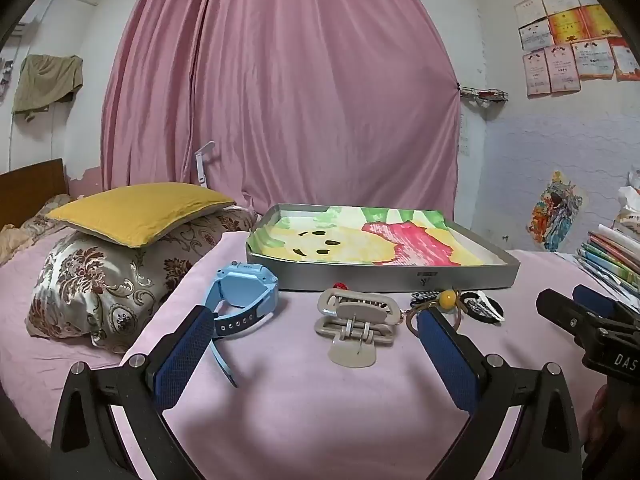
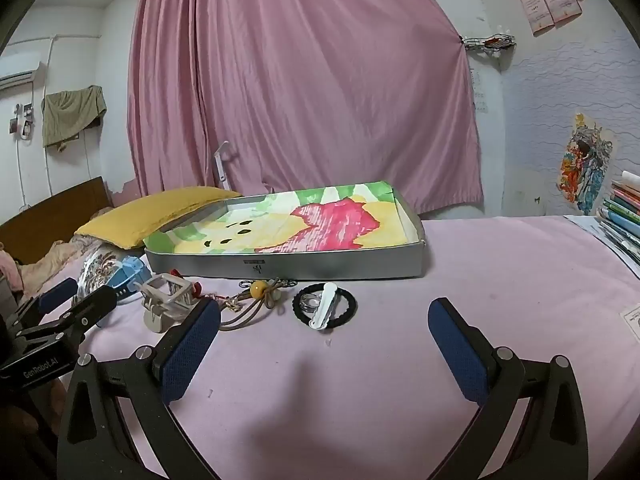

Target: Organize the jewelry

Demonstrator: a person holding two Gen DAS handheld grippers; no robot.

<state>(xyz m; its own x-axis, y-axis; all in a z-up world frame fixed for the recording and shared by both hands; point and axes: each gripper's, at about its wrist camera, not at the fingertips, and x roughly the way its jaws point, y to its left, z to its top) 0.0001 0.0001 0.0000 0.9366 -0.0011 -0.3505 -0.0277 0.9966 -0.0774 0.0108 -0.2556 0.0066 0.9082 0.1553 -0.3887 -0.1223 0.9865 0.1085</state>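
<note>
We see both the left hand-held gripper [image 1: 316, 340] and the right hand-held gripper [image 2: 324, 332] with jaws wide apart and holding nothing. On the pink bed sheet [image 2: 500, 280], just before the shallow metal tray [image 1: 400, 278], lie a blue smartwatch [image 1: 244, 294], a beige hair claw [image 1: 356, 322], a yellow-bead hair tie [image 2: 256, 298] and a white clip [image 2: 325, 309] across a black ring

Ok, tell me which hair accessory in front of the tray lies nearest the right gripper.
The black hair tie with the white clip across it; the beige claw clip and the yellow-bead tie lie further left.

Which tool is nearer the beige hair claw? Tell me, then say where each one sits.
Left. The left tool hangs open just short of the beige hair claw, which lies between its fingers' line. The right tool is off to the claw's right, nearer the black ring.
</note>
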